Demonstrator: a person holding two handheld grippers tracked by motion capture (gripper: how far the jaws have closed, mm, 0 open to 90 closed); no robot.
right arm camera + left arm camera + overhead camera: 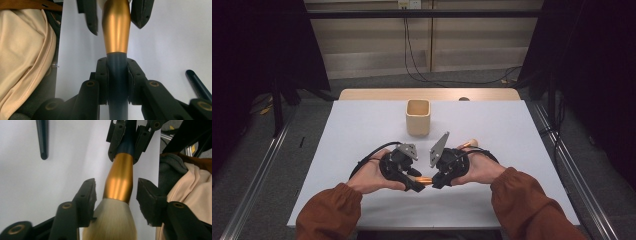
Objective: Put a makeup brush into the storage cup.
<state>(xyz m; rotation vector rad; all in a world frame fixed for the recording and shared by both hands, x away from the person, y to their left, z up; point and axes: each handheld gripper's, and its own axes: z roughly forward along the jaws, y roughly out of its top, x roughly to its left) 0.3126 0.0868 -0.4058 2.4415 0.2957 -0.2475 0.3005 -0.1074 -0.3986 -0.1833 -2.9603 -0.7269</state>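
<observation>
Two grippers on one fluffy cream-bristled makeup brush with a gold ferrule and dark blue handle point(119, 182): looks like a mid-air handover, right gripper point(117, 75) clamped on the handle, left gripper point(116, 195) jaws apart either side of the ferrule, so next it backs clear.

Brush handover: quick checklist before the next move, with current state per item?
1. Right claw clamped on the dark blue handle of the brush: ok.
2. Left claw clear of the brush: ok; its pads stand apart from the gold ferrule, though the bristles brush against one.
3. Brush lifted off the white table: cannot tell.
4. Beige cup upright and open at the top: ok.
5. Table between the claws and the cup free of things: ok.
6. Second dark handle lying clear of both claws: ok.
</observation>
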